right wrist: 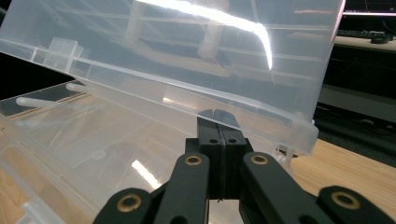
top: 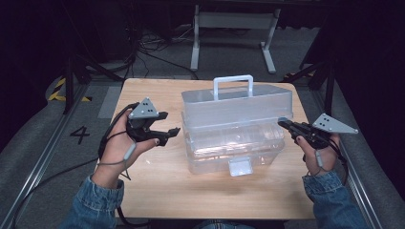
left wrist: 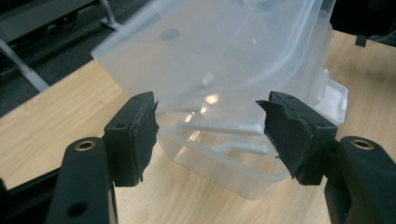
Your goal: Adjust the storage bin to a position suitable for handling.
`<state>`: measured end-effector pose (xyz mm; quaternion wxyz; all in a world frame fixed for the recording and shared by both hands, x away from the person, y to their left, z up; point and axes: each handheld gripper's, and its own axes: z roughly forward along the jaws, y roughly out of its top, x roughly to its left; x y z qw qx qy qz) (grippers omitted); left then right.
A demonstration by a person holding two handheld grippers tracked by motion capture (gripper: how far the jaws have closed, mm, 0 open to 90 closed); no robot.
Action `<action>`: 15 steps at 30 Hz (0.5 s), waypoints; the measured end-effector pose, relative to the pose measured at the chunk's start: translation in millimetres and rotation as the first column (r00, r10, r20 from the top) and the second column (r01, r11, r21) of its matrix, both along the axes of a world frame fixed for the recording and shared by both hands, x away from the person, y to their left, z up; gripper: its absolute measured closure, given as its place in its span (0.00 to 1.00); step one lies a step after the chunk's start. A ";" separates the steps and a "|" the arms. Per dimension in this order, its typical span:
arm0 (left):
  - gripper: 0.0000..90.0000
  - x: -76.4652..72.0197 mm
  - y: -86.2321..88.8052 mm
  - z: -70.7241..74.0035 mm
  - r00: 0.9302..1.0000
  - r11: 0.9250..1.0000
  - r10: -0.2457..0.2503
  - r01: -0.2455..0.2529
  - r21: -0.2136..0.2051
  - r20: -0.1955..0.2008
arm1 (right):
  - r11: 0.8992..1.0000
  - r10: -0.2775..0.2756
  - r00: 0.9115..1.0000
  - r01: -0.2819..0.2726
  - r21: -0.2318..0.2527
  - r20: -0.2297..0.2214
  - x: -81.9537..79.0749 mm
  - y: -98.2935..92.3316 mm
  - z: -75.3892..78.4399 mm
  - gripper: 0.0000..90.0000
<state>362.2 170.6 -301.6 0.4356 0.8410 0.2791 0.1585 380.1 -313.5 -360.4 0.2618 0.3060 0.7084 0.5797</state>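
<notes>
Right now a clear plastic storage box sits in the middle of a light wooden table. It has a white carry handle on top and a small latch tab on the front. The lid looks lifted a little, with a gap under it at the right end.

The left gripper is just beside the left end of the box. Its two black jaws are wide apart and nothing is between the pads. In the left gripper view the jaws frame the rounded corner of the box, and one pad sits at each side, not touching it.

The right gripper is at the right end of the box, up by the lid's edge. In the right gripper view its jaws are pressed tight together with nothing between them. Their tip is right under the lid rim. It may be touching the rim, but the see-through plastic makes that hard to tell.

A person's hands in blue denim sleeves hold both grippers.
</notes>
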 end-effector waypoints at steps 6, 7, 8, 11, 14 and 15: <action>0.68 -6.6 -5.8 -23.3 0.997 0.996 -0.018 0.012 -0.091 -0.071 | 1.000 -0.003 1.000 0.003 -0.003 0.005 0.7 -0.1 1.0 1.00; 0.70 -6.6 -5.8 -23.3 0.997 0.996 -0.018 0.012 -0.091 -0.071 | 1.000 -0.003 1.000 0.003 -0.003 0.005 0.7 -0.1 1.0 1.00; 0.70 -7.6 -7.4 -25.8 0.997 0.994 -0.017 0.008 -0.106 -0.079 | 1.000 -0.004 1.000 0.004 -0.002 0.006 0.8 0.0 1.1 1.00; 0.87 -7.9 -11.7 -30.9 0.997 0.990 -0.024 0.014 -0.142 -0.076 | 1.000 -0.005 1.000 0.005 0.000 0.003 1.0 0.1 1.4 1.00; 1.00 -6.5 -18.8 -35.0 0.997 0.987 -0.040 0.029 -0.159 -0.066 | 1.000 -0.005 1.000 0.005 0.004 0.005 1.7 0.2 1.7 1.00; 1.00 -5.7 -21.5 -36.0 0.997 0.988 -0.042 0.032 -0.154 -0.061 | 1.000 -0.005 1.000 0.005 0.005 0.006 2.0 0.2 1.9 1.00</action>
